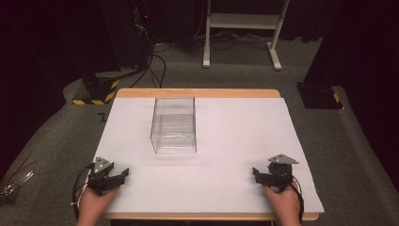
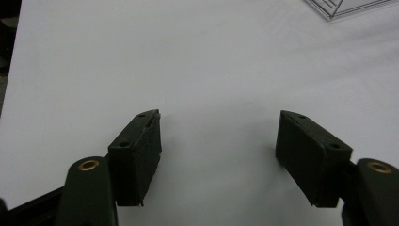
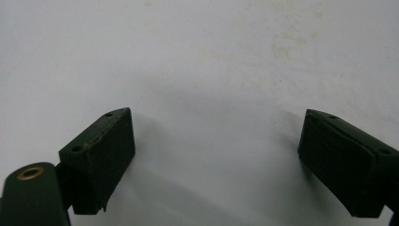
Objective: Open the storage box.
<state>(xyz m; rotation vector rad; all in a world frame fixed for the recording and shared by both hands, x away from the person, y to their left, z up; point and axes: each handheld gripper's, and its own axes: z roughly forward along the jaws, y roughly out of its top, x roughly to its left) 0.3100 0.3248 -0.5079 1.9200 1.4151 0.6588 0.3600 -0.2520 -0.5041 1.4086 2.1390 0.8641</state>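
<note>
Both claws nearest us, well short of clear box (image 1: pixel 173 125): left claw (image 1: pixel 123 173) wide open, empty; right claw (image 1: pixel 256 174) same. Box sits mid-worktop (image 1: pixel 235 136), toward far edge, empty. We judge risks: thin walls slippery, w/ hard pinch box could skid or tip.

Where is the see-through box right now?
In the high view, the clear box stands on the white table, left of centre toward the far edge, nearer the left tool.

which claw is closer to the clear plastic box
Left. The left claw sits near-left of the clear box; the right claw is farther off, near-right.
</note>
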